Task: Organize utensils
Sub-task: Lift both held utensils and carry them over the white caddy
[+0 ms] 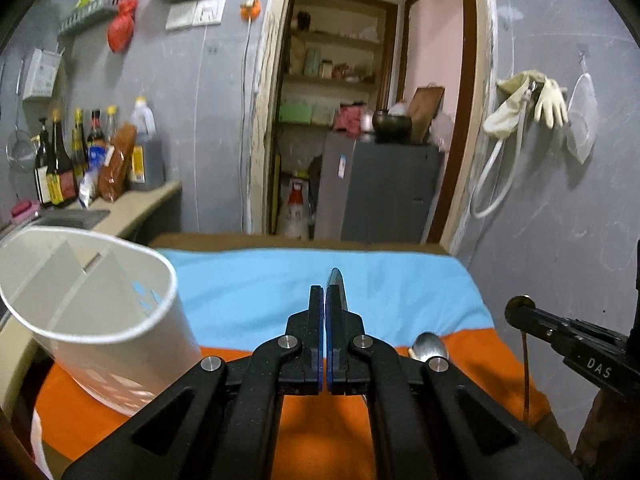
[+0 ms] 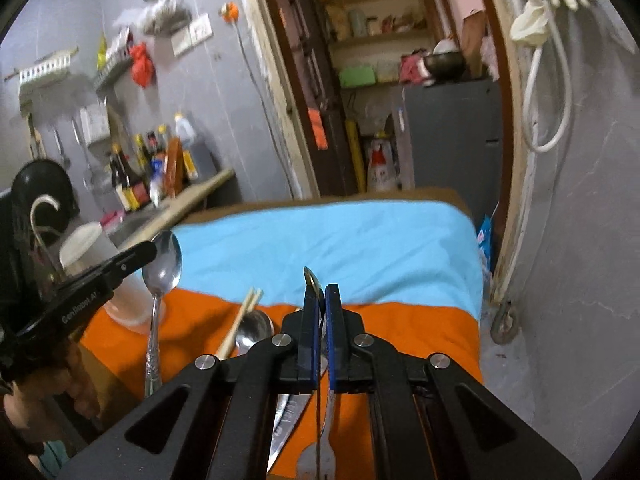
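Note:
My left gripper (image 1: pixel 325 300) is shut on a steel spoon (image 1: pixel 336 280) seen edge-on, held upright above the table; the right wrist view shows this spoon (image 2: pixel 162 268) in that gripper (image 2: pixel 132 258). A white utensil holder (image 1: pixel 100 312) stands at the left on the orange cloth (image 1: pixel 320 420). My right gripper (image 2: pixel 321 296) is shut on a thin metal utensil (image 2: pixel 312 280) whose handle hangs below the fingers. On the orange cloth lie chopsticks (image 2: pixel 240 320), another spoon (image 2: pixel 254 330), a knife (image 2: pixel 288 420) and a fork end (image 2: pixel 316 460). A spoon bowl (image 1: pixel 430 346) lies right of my left gripper.
A blue cloth (image 1: pixel 320 288) covers the far half of the table. A counter with sauce bottles (image 1: pixel 80 152) and a sink is at the left. A doorway with a grey fridge (image 1: pixel 384 188) lies beyond. The grey wall with hanging gloves (image 1: pixel 532 104) stands close on the right.

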Action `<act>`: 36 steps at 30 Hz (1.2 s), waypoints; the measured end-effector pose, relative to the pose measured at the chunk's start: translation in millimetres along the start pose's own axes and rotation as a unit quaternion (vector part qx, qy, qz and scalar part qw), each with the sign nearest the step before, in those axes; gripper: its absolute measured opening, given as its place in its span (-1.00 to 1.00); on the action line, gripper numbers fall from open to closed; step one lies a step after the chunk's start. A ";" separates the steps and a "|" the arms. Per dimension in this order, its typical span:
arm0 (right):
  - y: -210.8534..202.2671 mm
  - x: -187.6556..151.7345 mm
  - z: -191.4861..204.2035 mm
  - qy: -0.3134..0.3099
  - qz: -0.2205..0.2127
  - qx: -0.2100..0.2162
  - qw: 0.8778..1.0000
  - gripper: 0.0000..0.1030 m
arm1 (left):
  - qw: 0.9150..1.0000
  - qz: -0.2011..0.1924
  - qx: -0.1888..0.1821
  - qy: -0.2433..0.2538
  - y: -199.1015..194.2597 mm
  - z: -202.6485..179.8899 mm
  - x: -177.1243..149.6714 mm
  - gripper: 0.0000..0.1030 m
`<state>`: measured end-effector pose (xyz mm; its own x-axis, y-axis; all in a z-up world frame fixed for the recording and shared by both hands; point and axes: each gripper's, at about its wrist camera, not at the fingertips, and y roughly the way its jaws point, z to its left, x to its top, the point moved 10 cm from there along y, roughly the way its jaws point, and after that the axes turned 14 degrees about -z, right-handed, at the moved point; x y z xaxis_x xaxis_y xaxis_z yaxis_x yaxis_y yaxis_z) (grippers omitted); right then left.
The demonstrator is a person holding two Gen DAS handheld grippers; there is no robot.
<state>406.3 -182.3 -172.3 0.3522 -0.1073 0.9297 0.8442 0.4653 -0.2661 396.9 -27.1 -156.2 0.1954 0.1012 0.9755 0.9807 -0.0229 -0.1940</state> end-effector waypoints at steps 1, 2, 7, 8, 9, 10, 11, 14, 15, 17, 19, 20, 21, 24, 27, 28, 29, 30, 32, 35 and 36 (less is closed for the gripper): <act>-1.7 3.9 2.8 0.003 -0.008 0.000 1.000 -0.97 | 1.000 -0.007 0.000 -0.002 -2.5 0.5 4.1 -1.00; -3.7 7.5 4.3 0.008 -0.015 0.000 1.000 -0.97 | 1.000 -0.012 0.000 -0.005 -5.1 0.9 8.2 -1.00; -15.3 31.2 14.1 0.019 -0.048 0.002 0.999 -0.97 | 0.999 -0.030 -0.006 -0.020 -16.6 7.1 27.8 -1.00; -17.4 35.9 16.6 0.022 -0.054 0.003 0.998 -0.97 | 0.999 -0.033 -0.006 -0.022 -18.8 9.5 32.1 -1.00; -18.5 41.4 19.2 0.028 -0.061 0.003 0.998 -0.97 | 0.999 -0.036 -0.006 -0.025 -20.9 12.4 36.2 -1.00; -20.2 45.6 21.9 0.035 -0.066 0.003 0.997 -0.97 | 0.999 -0.041 -0.008 -0.031 -23.7 15.4 41.6 -1.00; -22.2 50.4 24.8 0.041 -0.073 0.002 0.996 -0.97 | 0.998 -0.045 -0.009 -0.034 -26.6 18.9 47.1 -1.00; -30.4 64.7 36.0 0.049 -0.097 -0.001 0.994 -0.97 | 0.997 -0.060 -0.009 -0.039 -35.1 29.1 65.9 -1.00; -32.2 69.5 41.6 0.050 -0.105 -0.001 0.993 -0.97 | 0.997 -0.065 -0.010 -0.042 -38.6 33.0 72.7 -1.00; -35.5 78.9 53.4 0.042 -0.121 -0.003 0.992 -0.97 | 0.996 -0.075 -0.010 -0.043 -44.6 41.8 86.1 -1.00; -37.8 86.9 63.6 0.039 -0.133 -0.005 0.990 -0.97 | 0.996 -0.081 -0.011 -0.044 -50.3 48.8 95.5 -1.00; -38.9 91.4 69.2 0.037 -0.140 -0.007 0.989 -0.97 | 0.995 -0.085 -0.011 -0.045 -53.9 53.8 102.5 -1.00; -40.2 95.0 74.0 0.033 -0.146 -0.009 0.989 -0.98 | 0.995 -0.088 -0.011 -0.045 -55.5 57.2 105.9 -1.00; -43.2 101.7 87.1 0.023 -0.157 -0.011 0.987 -0.98 | 0.995 -0.093 -0.015 -0.041 -62.9 67.3 116.9 -1.00; -45.6 104.8 98.1 0.016 -0.161 -0.011 0.987 -0.98 | 0.994 -0.096 -0.020 -0.038 -69.8 74.3 120.7 -1.00; -46.9 105.0 100.5 0.016 -0.162 -0.010 0.987 -0.98 | 0.994 -0.096 -0.020 -0.038 -71.6 76.9 120.8 -1.00; -48.1 105.5 102.5 0.019 -0.164 -0.010 0.986 -0.98 | 0.994 -0.097 -0.020 -0.040 -73.9 79.9 121.1 -1.00; -49.2 106.0 105.0 0.022 -0.165 -0.008 0.986 -0.98 | 0.994 -0.099 -0.018 -0.041 -75.7 83.4 121.8 -1.00; -49.2 108.0 113.5 0.022 -0.170 -0.004 0.985 -0.98 | 0.994 -0.102 -0.014 -0.047 -79.0 91.1 124.5 -1.00; -42.9 113.7 131.4 0.020 -0.179 0.016 0.984 -0.98 | 0.993 -0.111 -0.002 -0.047 -82.6 105.5 131.2 -1.00; -38.9 117.2 139.9 0.021 -0.184 0.026 0.982 -0.98 | 0.992 -0.115 0.004 -0.046 -83.8 112.6 134.4 -1.00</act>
<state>358.2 -90.1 -17.4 0.0449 -0.3114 0.9492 0.8962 0.4323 0.0995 341.2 100.4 -20.5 -0.0353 0.1922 0.9807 0.9993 0.0200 0.0320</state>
